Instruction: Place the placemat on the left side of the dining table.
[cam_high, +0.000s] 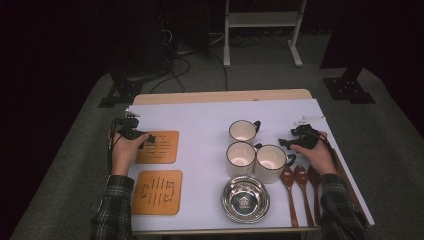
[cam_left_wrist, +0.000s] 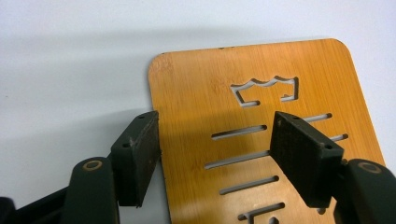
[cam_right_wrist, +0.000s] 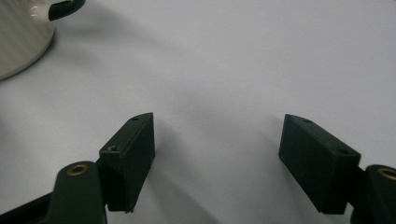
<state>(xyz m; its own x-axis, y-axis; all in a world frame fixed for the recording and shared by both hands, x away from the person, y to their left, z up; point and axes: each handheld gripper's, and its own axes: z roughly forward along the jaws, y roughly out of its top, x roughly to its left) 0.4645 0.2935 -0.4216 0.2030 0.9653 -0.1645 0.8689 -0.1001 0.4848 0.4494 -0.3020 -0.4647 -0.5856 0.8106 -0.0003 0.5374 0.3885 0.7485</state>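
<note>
My left gripper (cam_high: 148, 138) rests at the left edge of the far wooden coaster (cam_high: 161, 148). In the left gripper view, its jaws (cam_left_wrist: 215, 144) stand open over that coaster (cam_left_wrist: 261, 79): one pad hangs at the left edge and the other over the cut-out slots, and neither presses on it. My right gripper (cam_high: 283, 143) lies on the white table just right of the mugs. Its jaws (cam_right_wrist: 217, 144) are open over bare table. A cream mug (cam_right_wrist: 18, 42) sits at the upper left of the right gripper view.
A second wooden coaster (cam_high: 156, 192) lies nearer the front. Three cream mugs (cam_high: 241, 157) cluster mid-table, with a steel bowl (cam_high: 245, 199) in front of them. Three brown wooden spoons (cam_high: 301, 192) lie at the right by my forearm. The white table sheet (cam_high: 200, 120) stretches to the back edge.
</note>
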